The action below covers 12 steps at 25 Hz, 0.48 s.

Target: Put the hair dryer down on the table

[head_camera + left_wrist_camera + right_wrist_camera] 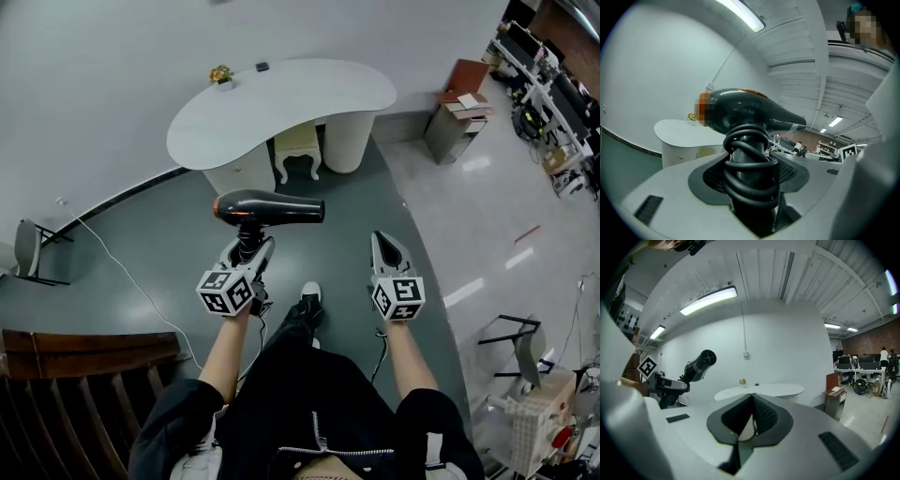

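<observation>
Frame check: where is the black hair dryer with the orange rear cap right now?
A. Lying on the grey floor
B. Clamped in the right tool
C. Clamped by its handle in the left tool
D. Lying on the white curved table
C: the left tool grips the black hair dryer by its cord-wrapped handle, apart from the white curved table.

The left gripper [249, 251] is clamped on the handle of a black hair dryer [270, 207], whose barrel lies level with its orange-trimmed end toward the left. It is held over the grey-green floor [141, 225], well short of the white curved counter [281, 108]. A small flower pot [221, 74] and a small dark object [262, 67] stand at the counter's far edge, and a white stool [298, 153] is tucked beneath it. The right gripper [378, 240] tapers to a point, jaws together and empty.
</observation>
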Available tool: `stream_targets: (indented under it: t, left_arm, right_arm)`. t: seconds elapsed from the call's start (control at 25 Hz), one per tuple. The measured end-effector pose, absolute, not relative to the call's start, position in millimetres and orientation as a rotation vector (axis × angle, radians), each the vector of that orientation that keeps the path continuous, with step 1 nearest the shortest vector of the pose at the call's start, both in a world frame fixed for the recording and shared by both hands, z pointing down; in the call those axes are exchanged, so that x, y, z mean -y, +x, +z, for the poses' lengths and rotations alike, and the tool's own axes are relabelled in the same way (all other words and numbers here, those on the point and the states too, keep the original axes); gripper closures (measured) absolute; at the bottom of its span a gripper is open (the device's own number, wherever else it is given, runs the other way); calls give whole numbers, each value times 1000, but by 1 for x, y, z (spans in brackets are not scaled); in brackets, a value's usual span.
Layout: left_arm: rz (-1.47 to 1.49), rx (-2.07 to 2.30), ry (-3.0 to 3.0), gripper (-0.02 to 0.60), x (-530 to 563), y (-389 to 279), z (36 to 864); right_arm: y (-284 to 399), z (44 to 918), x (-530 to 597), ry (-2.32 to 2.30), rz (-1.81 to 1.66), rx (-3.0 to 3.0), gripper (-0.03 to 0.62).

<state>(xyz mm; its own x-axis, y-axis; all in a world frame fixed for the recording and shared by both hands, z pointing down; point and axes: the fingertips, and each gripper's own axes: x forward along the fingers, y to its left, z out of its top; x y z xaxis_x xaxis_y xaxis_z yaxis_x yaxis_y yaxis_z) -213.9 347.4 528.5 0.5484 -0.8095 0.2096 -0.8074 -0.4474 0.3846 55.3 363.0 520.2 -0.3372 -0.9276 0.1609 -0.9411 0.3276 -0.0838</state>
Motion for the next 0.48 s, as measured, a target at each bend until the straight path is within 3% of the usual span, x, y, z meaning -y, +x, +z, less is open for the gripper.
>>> stream_targets:
  t: [0.48]
  left_arm:
    - [9, 1254, 2345, 311, -196, -163, 540]
  right_arm:
    - [99, 521, -225, 1773, 269, 2461, 589]
